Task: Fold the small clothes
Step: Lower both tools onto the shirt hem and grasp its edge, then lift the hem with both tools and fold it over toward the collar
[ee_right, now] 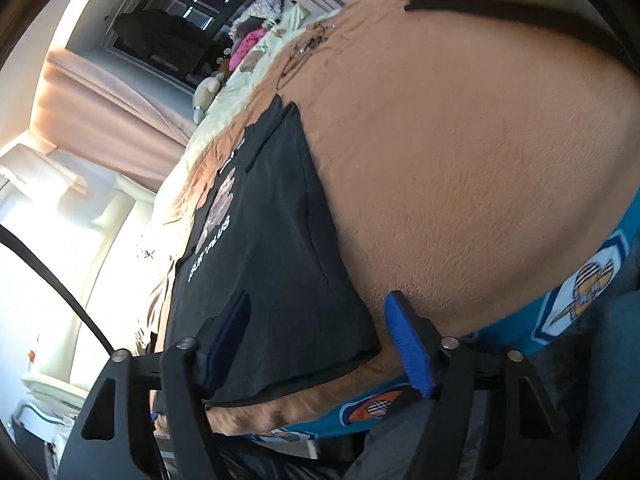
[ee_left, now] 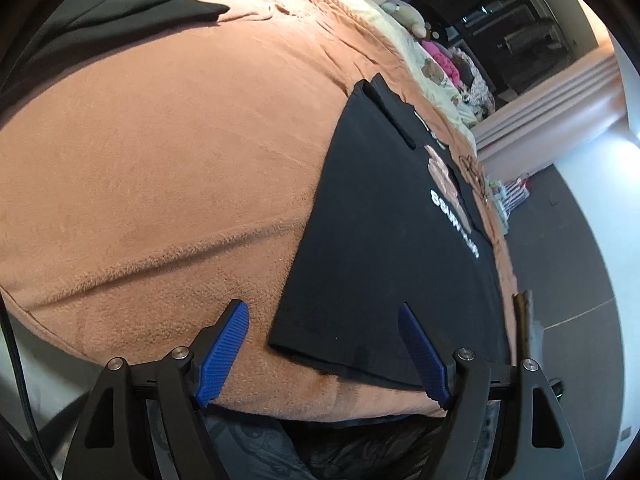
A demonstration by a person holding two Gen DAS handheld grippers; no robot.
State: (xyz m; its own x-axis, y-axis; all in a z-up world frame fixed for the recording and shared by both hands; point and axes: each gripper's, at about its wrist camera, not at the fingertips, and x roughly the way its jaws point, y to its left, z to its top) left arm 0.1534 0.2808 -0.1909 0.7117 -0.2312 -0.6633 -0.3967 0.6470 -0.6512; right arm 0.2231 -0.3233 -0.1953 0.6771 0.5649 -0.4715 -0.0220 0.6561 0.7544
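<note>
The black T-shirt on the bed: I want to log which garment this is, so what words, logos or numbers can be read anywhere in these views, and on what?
Black T-shirt: a line of white letters under its printed picture, too blurred and foreshortened to read in either view.
Blue fabric at the bed's edge: badge-like emblems, no legible text.
Nothing else carries writing.
</note>
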